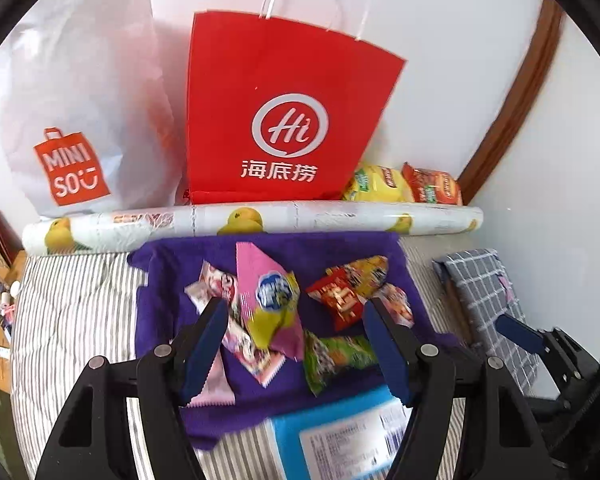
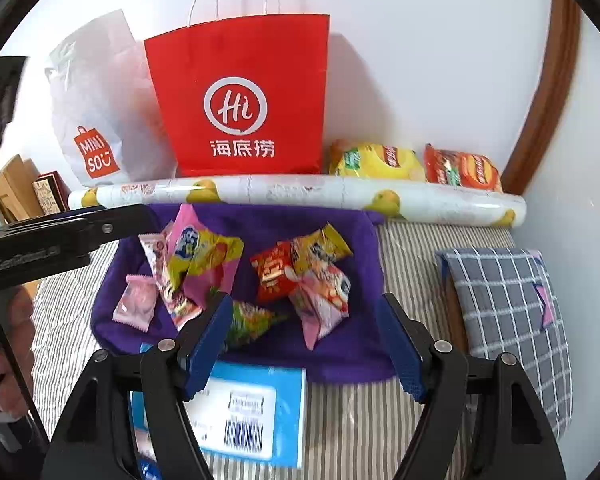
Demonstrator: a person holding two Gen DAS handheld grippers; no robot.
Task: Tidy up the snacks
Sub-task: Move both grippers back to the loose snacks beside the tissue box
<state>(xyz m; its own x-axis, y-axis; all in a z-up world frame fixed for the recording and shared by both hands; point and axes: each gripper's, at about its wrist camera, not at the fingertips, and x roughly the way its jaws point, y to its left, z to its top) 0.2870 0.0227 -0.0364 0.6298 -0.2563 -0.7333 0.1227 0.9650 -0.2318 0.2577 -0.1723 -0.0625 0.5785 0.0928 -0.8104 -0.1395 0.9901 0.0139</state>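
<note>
Nearest the lens in each wrist view are two black arms with blue pads: the left gripper (image 1: 296, 344) and the right gripper (image 2: 304, 340) both stand wide apart with nothing between the pads, held above the bed.

Below them a purple towel (image 2: 340, 356) lies on a striped sheet (image 2: 400, 248), and the snacks sit on it in two loose heaps. One heap has a pink and yellow packet (image 1: 270, 300) with smaller pink wrappers (image 2: 135, 307); the other has a red packet (image 2: 274, 272), a yellow one (image 2: 324, 246) and a pink one. A green packet (image 1: 336, 356) lies between the heaps toward the near edge. A blue box (image 2: 260, 412) with a white barcode label touches the towel's near edge.

Bare sheet is free on both sides of the towel; a checked pillow (image 2: 508, 292) fills the right.

A duck-printed roll (image 1: 260, 222) closes off the far edge. Behind it stand a red paper bag (image 1: 288, 120) reading "Hi 海底捞", a white bag (image 1: 84, 120) marked "MINISO", and two chip bags (image 2: 416, 162).
</note>
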